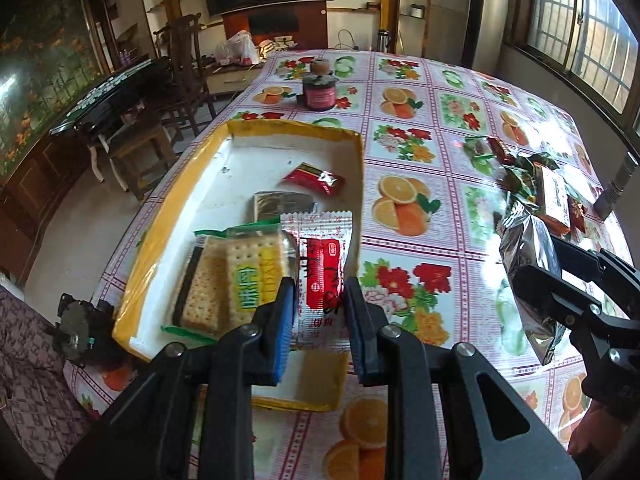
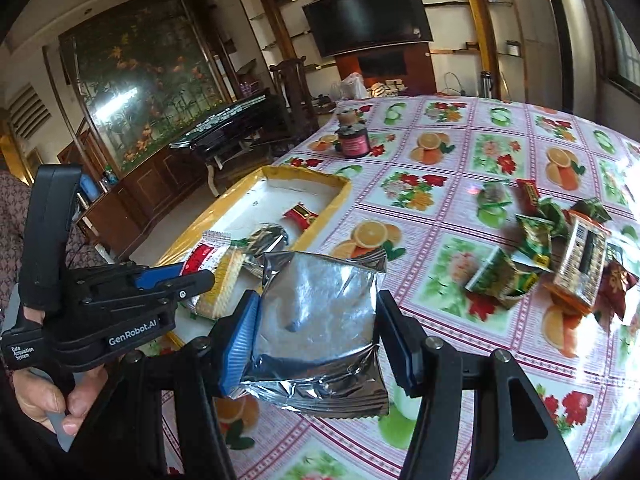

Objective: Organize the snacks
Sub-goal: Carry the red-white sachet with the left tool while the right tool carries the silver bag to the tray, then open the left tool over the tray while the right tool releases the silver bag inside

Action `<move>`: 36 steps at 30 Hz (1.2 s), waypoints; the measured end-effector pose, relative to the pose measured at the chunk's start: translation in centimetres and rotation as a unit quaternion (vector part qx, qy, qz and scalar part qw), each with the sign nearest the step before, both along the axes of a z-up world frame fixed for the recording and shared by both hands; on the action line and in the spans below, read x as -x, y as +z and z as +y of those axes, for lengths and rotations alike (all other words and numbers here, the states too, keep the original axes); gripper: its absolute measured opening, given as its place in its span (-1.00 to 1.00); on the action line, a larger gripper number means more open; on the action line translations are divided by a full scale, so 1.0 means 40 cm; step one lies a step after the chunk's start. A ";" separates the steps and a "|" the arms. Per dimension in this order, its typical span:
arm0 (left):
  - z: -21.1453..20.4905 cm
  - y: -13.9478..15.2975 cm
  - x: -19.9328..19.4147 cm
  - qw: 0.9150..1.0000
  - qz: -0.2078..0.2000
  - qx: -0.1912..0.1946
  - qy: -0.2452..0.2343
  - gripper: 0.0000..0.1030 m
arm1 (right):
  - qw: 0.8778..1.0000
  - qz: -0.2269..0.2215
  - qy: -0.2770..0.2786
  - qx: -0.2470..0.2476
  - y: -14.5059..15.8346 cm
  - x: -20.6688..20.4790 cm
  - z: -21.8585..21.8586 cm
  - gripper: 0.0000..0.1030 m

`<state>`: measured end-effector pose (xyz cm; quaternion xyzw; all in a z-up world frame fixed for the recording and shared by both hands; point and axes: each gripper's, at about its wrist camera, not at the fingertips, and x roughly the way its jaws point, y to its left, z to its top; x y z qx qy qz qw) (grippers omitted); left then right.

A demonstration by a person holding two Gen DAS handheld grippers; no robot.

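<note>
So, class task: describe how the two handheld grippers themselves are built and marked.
The left gripper and right gripper are both black plastic frames with silver pivot screws and ribbed blue pads on the fingers. The right wrist view shows white "GenRobot.AI" lettering on the left gripper's body.

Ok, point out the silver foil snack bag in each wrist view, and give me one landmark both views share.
Left wrist view: the silver foil bag is at the right edge, clamped in the right gripper, above the tablecloth.
Right wrist view: the same bag fills the lower centre, between the right gripper's blue and black pads.
Shared landmark: the dark jar with the pink label, standing beyond the yellow-rimmed tray.
</note>
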<state>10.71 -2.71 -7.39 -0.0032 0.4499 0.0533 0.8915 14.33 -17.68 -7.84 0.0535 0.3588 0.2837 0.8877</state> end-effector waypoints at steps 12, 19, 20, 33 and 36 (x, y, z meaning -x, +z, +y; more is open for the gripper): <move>0.078 -0.010 -0.004 1.000 0.003 0.004 0.024 -0.48 | 1.000 0.009 0.024 -0.001 -0.008 -0.041 0.075 0.14; 0.147 -0.015 -0.021 0.999 0.008 0.012 0.048 -0.48 | 0.999 0.004 0.047 -0.006 0.004 -0.089 0.155 0.14; 0.157 -0.016 -0.026 0.999 0.008 0.013 0.051 -0.48 | 0.999 0.003 0.052 -0.006 0.005 -0.101 0.173 0.14; 0.211 -0.032 -0.131 0.998 0.016 0.028 0.051 -0.48 | 0.997 0.010 0.074 0.015 -0.016 -0.237 0.300 0.14; 0.222 -0.044 -0.174 0.998 0.023 0.036 0.051 -0.48 | 0.997 0.016 0.074 0.022 -0.025 -0.274 0.316 0.14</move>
